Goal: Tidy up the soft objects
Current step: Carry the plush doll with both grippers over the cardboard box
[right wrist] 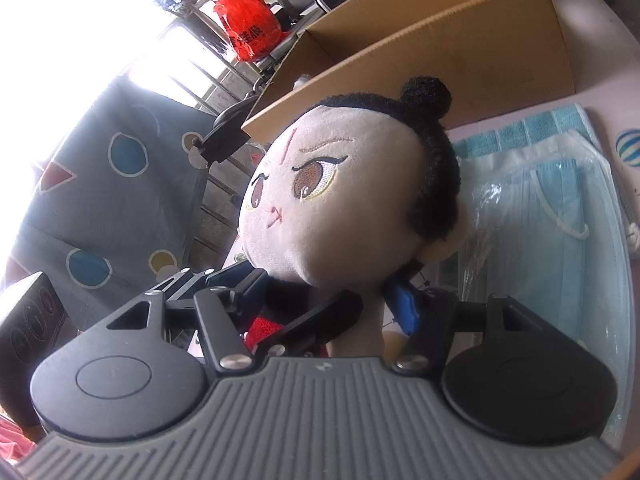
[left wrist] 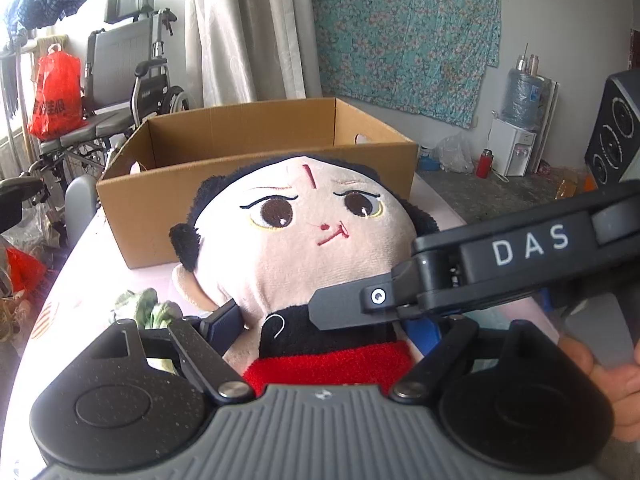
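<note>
A plush doll [left wrist: 304,232] with a big pale head, black hair and a black and red outfit leans in front of an open cardboard box [left wrist: 160,216]. My left gripper [left wrist: 326,322] holds the doll's upper body, with its blue pads [left wrist: 226,318] against both sides. My right gripper [right wrist: 326,292] reaches in from the right of the left wrist view and is shut on the doll's neck [right wrist: 288,292] just under the head [right wrist: 340,208]. One of its fingers [left wrist: 348,306] lies across the doll's collar. The doll's lower body is hidden by both grippers.
The box [right wrist: 440,48] stands on a pink-covered table [left wrist: 92,280]. A green soft thing [left wrist: 144,308] lies left of the doll. Bagged blue face masks [right wrist: 540,208] lie to its right. A wheelchair [left wrist: 132,80] and a red bag [left wrist: 56,96] stand behind. A hand [left wrist: 616,380] holds the right gripper.
</note>
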`<state>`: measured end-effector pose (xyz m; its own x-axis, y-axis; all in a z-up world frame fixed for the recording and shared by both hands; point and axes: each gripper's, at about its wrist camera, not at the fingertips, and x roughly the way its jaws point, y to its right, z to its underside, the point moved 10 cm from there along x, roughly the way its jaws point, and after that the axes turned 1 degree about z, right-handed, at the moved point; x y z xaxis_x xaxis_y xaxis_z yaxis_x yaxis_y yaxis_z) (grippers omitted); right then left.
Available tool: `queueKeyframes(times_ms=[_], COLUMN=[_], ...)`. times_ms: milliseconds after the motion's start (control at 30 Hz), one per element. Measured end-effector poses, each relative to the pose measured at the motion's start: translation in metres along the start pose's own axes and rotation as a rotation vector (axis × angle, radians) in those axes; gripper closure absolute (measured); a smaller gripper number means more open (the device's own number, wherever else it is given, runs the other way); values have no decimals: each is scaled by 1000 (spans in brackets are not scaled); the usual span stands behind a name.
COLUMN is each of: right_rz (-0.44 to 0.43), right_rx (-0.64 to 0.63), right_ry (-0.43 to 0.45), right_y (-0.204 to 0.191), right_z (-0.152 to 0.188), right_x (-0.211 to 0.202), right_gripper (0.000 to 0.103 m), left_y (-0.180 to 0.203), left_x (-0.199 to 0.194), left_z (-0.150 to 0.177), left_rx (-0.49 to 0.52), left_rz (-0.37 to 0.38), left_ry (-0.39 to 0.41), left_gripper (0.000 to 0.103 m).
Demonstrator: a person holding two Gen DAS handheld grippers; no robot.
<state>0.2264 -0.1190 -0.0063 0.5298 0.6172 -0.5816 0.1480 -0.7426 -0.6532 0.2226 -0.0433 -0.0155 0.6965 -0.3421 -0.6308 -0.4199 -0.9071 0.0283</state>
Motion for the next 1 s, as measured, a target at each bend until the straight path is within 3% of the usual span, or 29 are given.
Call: queueKeyframes(times_ms=[267, 400, 567, 833, 1000], right_rz=[84, 80, 110, 112, 129], right_rx=[-151, -189, -271, -395, -546], right_ry=[141, 192, 229, 147, 79], right_y=[-26, -31, -37, -51, -65], right_z=[-41, -67, -120, -207, -258], right_x=[-44, -55, -53, -15, 34], right_gripper=[39, 39, 40, 40, 40], left_y=[7, 5, 1, -33, -55], left_x=[-22, -25, -16, 18, 50], left_z=[-43, -63, -86, -134, -158], left_rx=[-87, -101, -130, -219, -264], left_rz=[60, 76, 137, 149, 81], left_ry=[120, 173, 203, 219, 187], left_gripper=[21, 22, 23, 23, 21])
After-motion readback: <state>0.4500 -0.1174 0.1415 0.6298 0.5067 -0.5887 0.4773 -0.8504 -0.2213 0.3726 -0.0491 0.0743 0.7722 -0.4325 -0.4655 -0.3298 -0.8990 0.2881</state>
